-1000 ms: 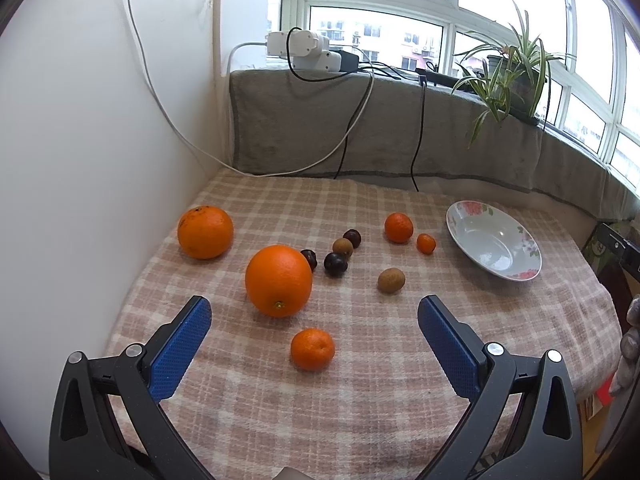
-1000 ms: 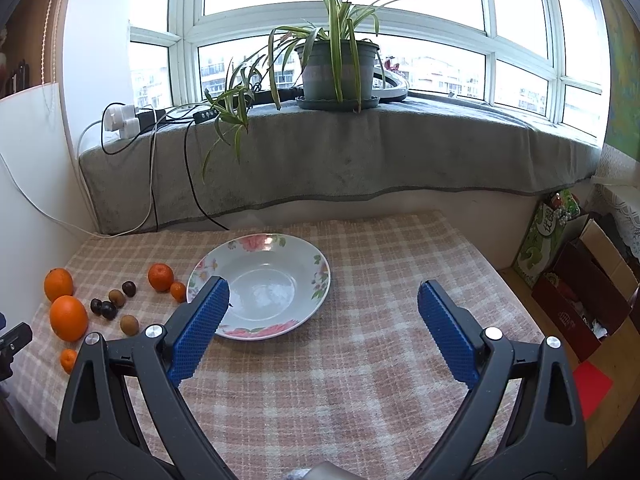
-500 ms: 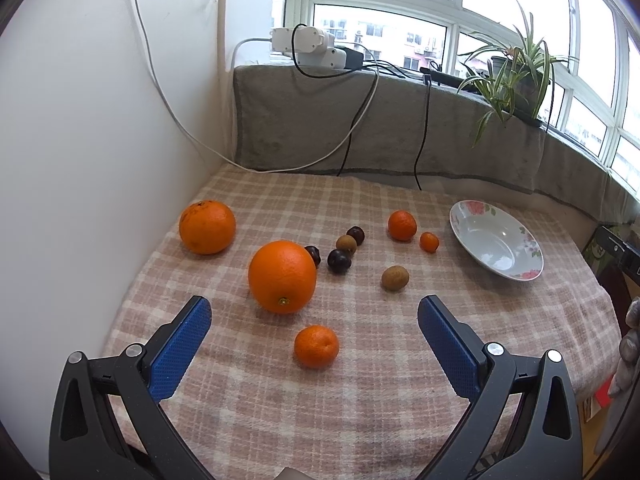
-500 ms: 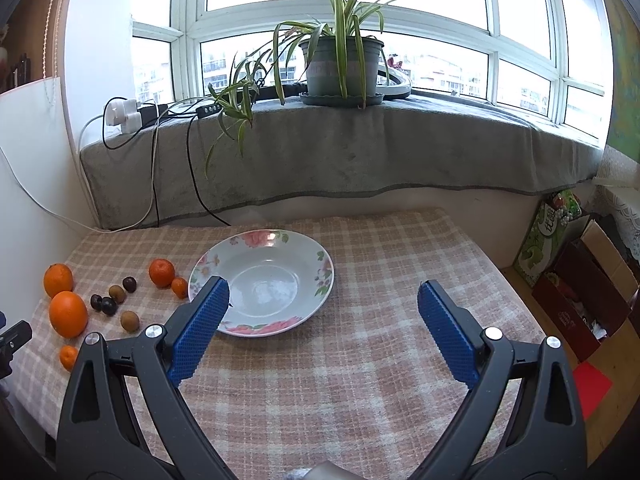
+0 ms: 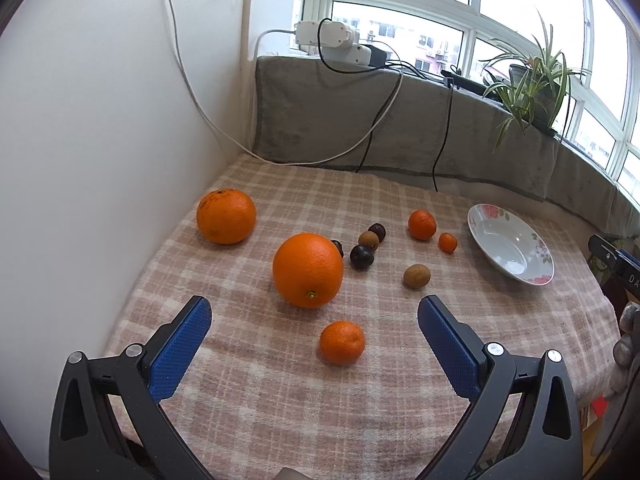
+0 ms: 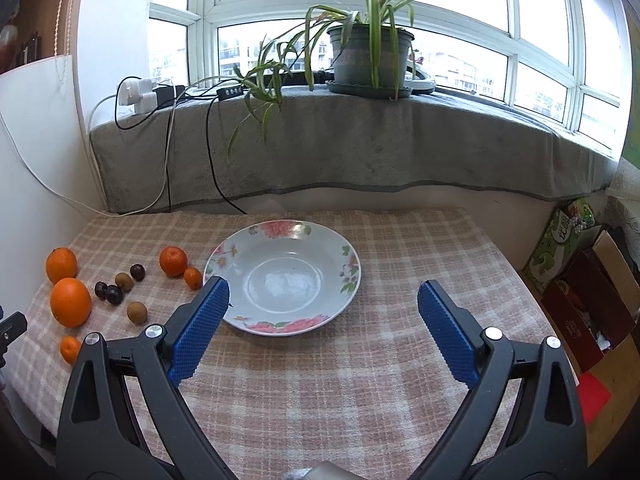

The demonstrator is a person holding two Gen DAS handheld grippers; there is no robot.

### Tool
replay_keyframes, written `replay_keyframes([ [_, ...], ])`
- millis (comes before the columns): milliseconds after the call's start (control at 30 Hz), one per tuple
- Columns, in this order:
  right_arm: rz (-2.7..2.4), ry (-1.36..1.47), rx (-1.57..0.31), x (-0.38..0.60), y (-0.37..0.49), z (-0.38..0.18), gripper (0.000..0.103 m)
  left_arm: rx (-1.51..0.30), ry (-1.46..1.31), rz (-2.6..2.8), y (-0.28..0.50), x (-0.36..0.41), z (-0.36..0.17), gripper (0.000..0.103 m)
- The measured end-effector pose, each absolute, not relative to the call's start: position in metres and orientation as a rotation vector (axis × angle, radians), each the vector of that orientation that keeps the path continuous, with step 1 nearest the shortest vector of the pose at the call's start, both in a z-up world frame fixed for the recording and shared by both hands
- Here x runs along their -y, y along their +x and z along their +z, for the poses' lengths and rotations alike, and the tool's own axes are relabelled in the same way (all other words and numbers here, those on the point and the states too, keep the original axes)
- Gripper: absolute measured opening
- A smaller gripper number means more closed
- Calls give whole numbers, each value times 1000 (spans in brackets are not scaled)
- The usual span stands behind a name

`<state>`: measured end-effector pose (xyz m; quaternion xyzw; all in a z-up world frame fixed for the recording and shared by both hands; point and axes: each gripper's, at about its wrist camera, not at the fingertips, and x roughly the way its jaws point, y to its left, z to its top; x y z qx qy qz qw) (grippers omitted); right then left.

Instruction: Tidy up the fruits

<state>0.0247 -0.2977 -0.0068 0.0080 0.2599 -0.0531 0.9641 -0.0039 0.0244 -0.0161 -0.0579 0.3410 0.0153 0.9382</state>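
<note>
On the checked tablecloth lie two big oranges (image 5: 308, 269) (image 5: 226, 216), a small mandarin (image 5: 342, 342), two more mandarins (image 5: 421, 224) (image 5: 447, 243), brown kiwis (image 5: 416, 276) and dark plums (image 5: 361, 257). My left gripper (image 5: 314, 330) is open above the cloth, the near mandarin lying between its blue pads. The flowered white plate (image 6: 282, 277) sits empty at the table's middle. My right gripper (image 6: 322, 318) hangs open just in front of the plate, its left pad over the plate's near-left rim. The fruit group (image 6: 71, 302) shows at the left of the right wrist view.
A white wall (image 5: 100, 140) borders the table's left side. A grey-covered sill (image 6: 340, 152) runs along the back with a potted plant (image 6: 370, 58), power strip (image 5: 332, 42) and hanging cables. Cardboard boxes (image 6: 588, 300) stand on the floor at right.
The left gripper has drawn back and risen slightly, so the fruit sits a little farther and higher in view. The right gripper has shifted barely; both stay open.
</note>
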Motion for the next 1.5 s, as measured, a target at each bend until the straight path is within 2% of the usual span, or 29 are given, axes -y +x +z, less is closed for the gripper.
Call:
replay_keyframes([
  [600,331,32,-699,216,90,-34,97,-741,-246,44,-9,-64,-39,102],
  [967,625,207,-911,169,125,-50,97,-775,-371,-95,7,-74,-55,93],
  [1033,658,235,-940,160,128,-51,97,-789,-407,-143,13,-76,-59,89],
  [1167,729,260,-991,137,135,-53,92,-812,-439,-181,23,-77,-67,85],
  [1333,765,285,-1053,114,143,-60,91,-828,-451,-197,33,-79,-73,83],
  [1433,778,306,-1094,103,149,-69,81,-834,-443,-207,38,-80,-75,82],
  [1500,788,332,-1123,96,153,-77,78,-836,-438,-217,42,-78,-77,82],
])
